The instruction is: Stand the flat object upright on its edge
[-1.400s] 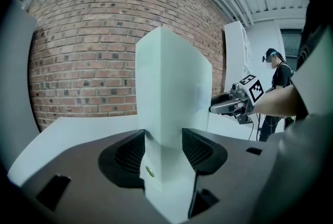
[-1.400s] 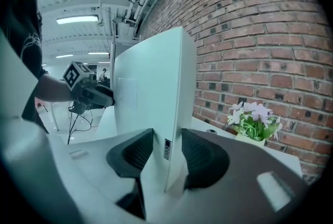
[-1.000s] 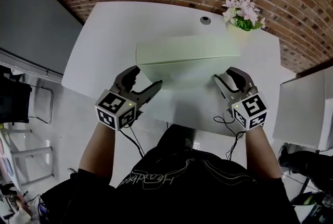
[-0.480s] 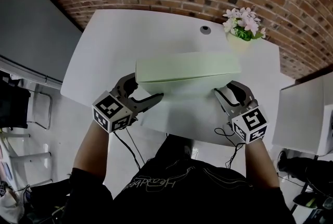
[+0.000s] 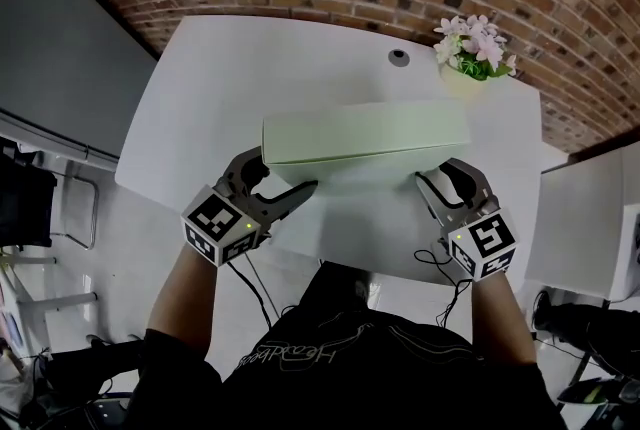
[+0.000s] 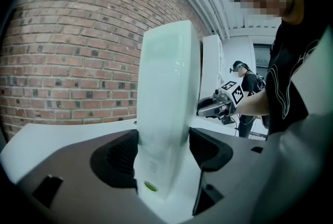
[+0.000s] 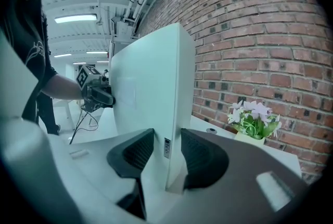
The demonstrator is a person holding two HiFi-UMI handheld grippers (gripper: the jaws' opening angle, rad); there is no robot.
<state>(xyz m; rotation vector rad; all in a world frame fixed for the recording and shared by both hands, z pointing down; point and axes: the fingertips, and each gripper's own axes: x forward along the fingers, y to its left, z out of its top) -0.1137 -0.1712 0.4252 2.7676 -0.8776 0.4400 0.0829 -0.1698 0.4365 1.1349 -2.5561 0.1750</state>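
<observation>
Left gripper (image 5: 287, 170) jaws have just been closing and pinch the left end of the flat object (image 5: 365, 133) (pale green, slab-like). Right gripper (image 5: 432, 173) is clamped on the right end. The object stands upright on its long edge on the white table (image 5: 230, 68), with the flower pot (image 5: 468, 53) behind its right end.

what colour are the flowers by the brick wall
Pale pink and white flowers, clearest in the right gripper view.
</observation>
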